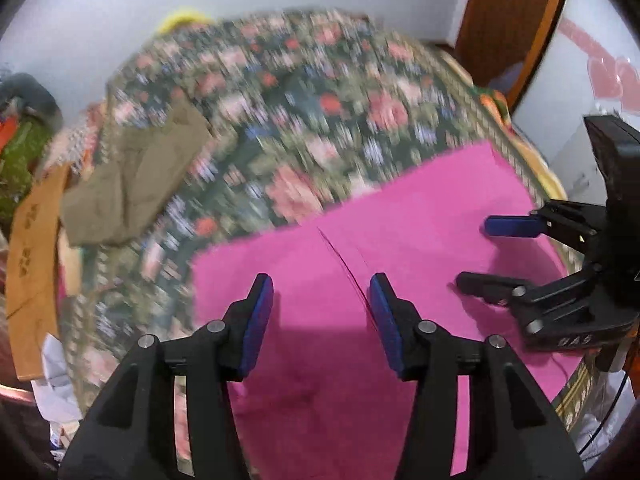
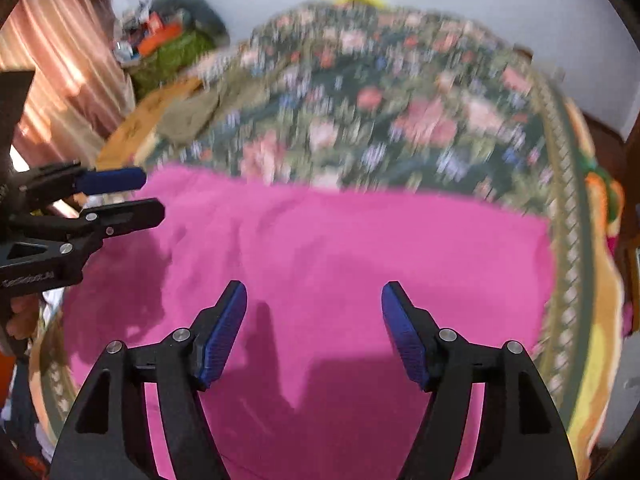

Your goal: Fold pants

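Left wrist view: left tool (image 1: 321,294) tilted steeply down over pink pants (image 1: 400,216), jaws spread, nothing pinched, cloth just below the tips. Right tool (image 1: 472,252) off to its right, also spread and empty, above the same cloth. Right wrist view: right tool (image 2: 314,300) angled down likewise. Pants (image 2: 360,240) lying flat on floral bed cover (image 2: 360,100), long axis crosswise to both tools, far edge ahead of the fingertips.

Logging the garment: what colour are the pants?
Solid pink pants, no visible pattern; the right wrist view shows them best.
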A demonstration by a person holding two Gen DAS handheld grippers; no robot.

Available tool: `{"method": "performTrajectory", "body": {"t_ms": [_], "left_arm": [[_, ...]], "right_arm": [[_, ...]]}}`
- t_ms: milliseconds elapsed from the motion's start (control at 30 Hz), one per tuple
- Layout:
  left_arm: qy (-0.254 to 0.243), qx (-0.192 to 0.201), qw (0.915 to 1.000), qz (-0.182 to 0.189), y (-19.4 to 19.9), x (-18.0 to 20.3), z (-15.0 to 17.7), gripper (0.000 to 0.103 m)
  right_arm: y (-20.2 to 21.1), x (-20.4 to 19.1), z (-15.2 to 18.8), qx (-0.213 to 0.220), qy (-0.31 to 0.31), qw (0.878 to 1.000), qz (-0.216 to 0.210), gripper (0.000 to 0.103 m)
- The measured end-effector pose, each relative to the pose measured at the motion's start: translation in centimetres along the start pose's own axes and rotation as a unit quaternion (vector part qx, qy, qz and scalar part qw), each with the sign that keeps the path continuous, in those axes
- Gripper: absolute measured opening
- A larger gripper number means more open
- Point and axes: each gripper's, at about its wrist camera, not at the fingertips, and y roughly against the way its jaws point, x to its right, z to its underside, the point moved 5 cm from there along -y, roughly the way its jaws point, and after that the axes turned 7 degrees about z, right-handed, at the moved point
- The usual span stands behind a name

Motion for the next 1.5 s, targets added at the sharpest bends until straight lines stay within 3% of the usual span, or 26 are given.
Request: {"method": "performTrajectory", "body": {"t_ms": [67, 167, 300, 367, 533, 667, 967, 1133, 1300, 1367, 1500], "left_arm": [[-0.011, -0.027, 0.9996, 0.003, -1.2, 0.6, 1.2, 0.051], [-0.047, -0.013, 0.9985, -0.025, -0.7, 1.6, 2.7, 0.052], [-0.053, -0.003, 0.9978, -0.039, 0.7, 1.8, 4.4, 0.055], [-0.046, 0.006, 0.9980, -0.042, 1.5, 1.5, 5.1, 0.063], [-0.024, 0.013, 0.9988, -0.041, 3.4, 0.4, 7.0, 0.066], [-0.002, 0.026, 0.9988, -0.041, 5.0, -0.5, 8.3, 0.073], [0.052, 0.035, 0.9945, -0.084, 7.8, -3.4, 11.2, 0.075], [0.134, 0.049, 0.9897, -0.008, 10.0, -3.9, 11.9, 0.075], [0.192, 0.031, 0.9772, 0.085, 9.4, -2.3, 12.2, 0.075], [0.209, 0.015, 0.9710, 0.115, 8.4, -1.4, 12.6, 0.075], [0.227, -0.001, 0.9641, 0.138, 6.8, -0.2, 13.2, 0.075]], "right_arm": [[-1.0, -0.4, 1.1, -0.027, 0.016, 1.000, 0.003, 0.067], [-0.2, -0.9, 2.3, -0.021, 0.046, 0.999, 0.019, 0.067], [1.0, -0.6, 4.0, -0.021, 0.051, 0.998, 0.022, 0.066], [1.7, 0.0, 5.1, -0.018, 0.044, 0.998, 0.029, 0.067], [3.3, 1.6, 7.2, -0.009, 0.014, 0.999, 0.041, 0.067], [4.7, 3.0, 9.2, -0.007, -0.015, 0.999, 0.047, 0.074], [7.4, 3.8, 10.3, 0.022, -0.018, 0.996, 0.084, 0.074], [9.5, 1.7, 8.0, 0.078, -0.006, 0.995, 0.063, 0.074], [9.0, -0.6, 5.7, 0.108, -0.013, 0.994, 0.035, 0.074], [8.1, -1.6, 5.3, 0.109, -0.016, 0.994, 0.023, 0.074], [5.2, -2.9, 5.6, 0.082, -0.011, 0.997, 0.008, 0.074]]}}
